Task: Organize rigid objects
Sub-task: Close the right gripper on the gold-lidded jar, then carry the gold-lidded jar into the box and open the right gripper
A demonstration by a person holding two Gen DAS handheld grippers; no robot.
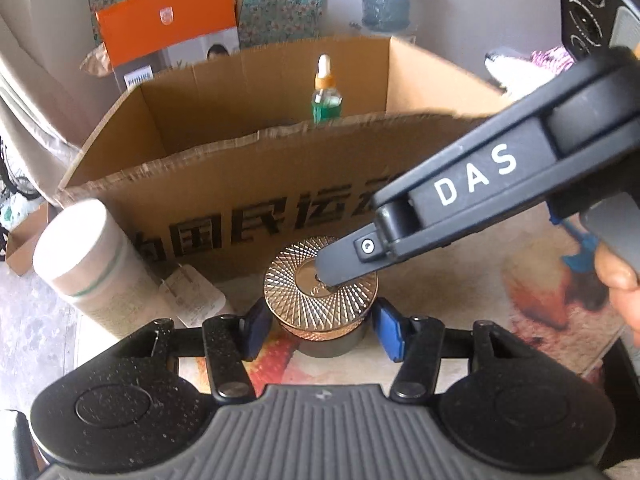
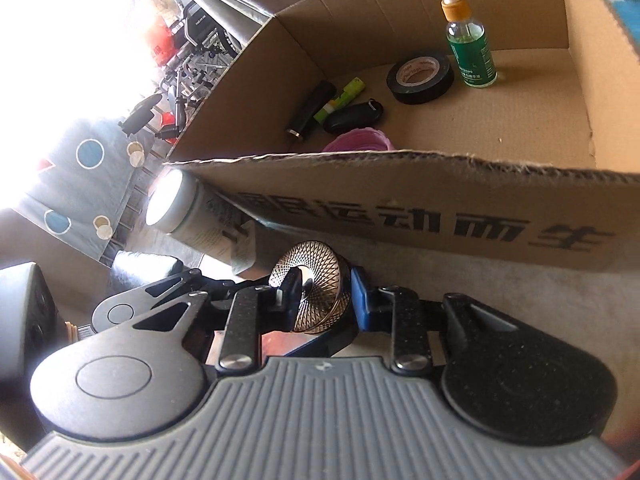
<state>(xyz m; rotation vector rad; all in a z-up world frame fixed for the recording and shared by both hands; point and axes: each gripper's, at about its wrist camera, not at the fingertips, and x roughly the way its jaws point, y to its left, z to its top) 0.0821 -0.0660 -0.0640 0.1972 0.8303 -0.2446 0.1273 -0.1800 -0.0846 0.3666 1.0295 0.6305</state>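
Note:
A round jar with a patterned gold lid (image 1: 320, 282) stands on the table in front of a large cardboard box (image 1: 256, 184). My left gripper (image 1: 320, 330) straddles the jar's dark base, its blue pads close to both sides with small gaps showing. My right gripper (image 2: 320, 292) reaches in from the right; one of its fingers (image 1: 352, 252) rests on the lid top. In the right wrist view its pads flank the gold lid (image 2: 310, 280), one on the lid face and one at the rim. The box (image 2: 400, 208) holds a green dropper bottle (image 2: 470, 46), a black tape roll (image 2: 420, 76) and small items.
A white cylindrical container (image 1: 86, 260) stands left of the jar, with a white plug adapter (image 1: 188, 292) beside it. An orange and white carton (image 1: 168, 28) stands behind the box. A black speaker (image 1: 592, 8) is at the upper right.

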